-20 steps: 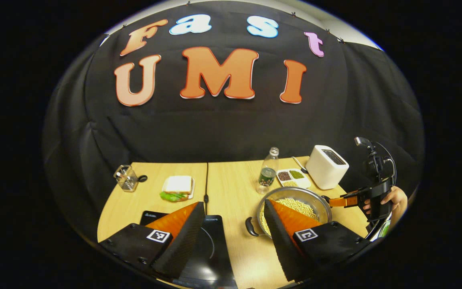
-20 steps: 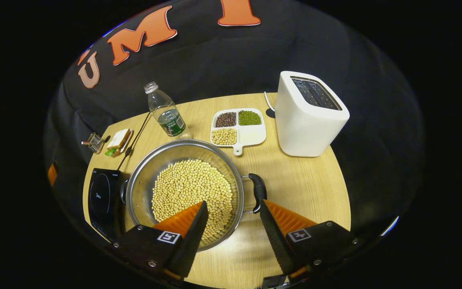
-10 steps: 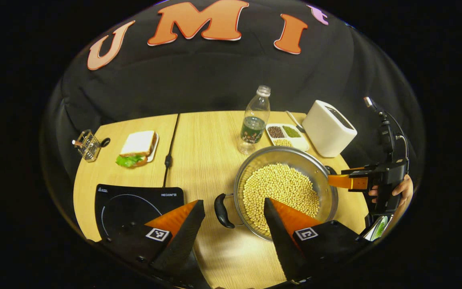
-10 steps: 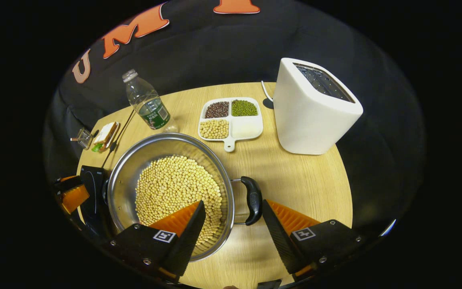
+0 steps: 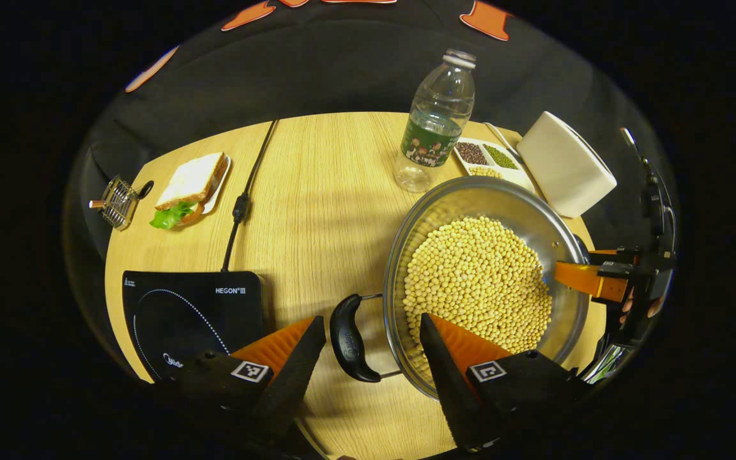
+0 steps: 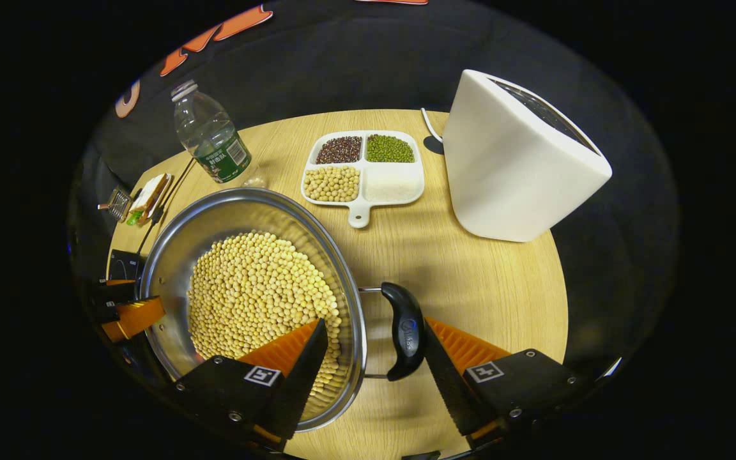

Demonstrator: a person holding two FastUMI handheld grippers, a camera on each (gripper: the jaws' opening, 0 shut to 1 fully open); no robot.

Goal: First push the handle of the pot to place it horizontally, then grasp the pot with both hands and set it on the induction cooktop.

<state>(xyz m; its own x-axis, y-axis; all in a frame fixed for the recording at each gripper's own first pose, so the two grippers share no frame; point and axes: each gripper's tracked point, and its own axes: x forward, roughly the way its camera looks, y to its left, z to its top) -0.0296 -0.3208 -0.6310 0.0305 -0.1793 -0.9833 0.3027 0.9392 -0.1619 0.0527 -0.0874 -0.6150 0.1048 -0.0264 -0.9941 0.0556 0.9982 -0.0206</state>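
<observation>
A steel pot [image 5: 470,198] filled with soybeans [image 5: 480,287] sits on the wooden table, right of the black induction cooktop [image 5: 189,310]. My left gripper [image 5: 371,364] is open, and the pot's black left handle [image 5: 347,338] lies between its fingers, touching neither. In the right gripper view the same pot [image 6: 214,220] shows its right handle [image 6: 404,329] between the open fingers of my right gripper [image 6: 374,370], close against the right-hand finger. Both handles stick out sideways from the rim.
A water bottle [image 5: 435,121], a divided dish of beans [image 6: 361,169] and a white toaster [image 6: 521,166] stand behind the pot. A sandwich on a plate [image 5: 189,185] and a small wire rack [image 5: 115,201] lie far left. A black cord [image 5: 243,191] runs to the cooktop.
Both grippers have come down and forward to the pot, so each handle now lies between a pair of open fingers. The pot itself has not visibly moved.
</observation>
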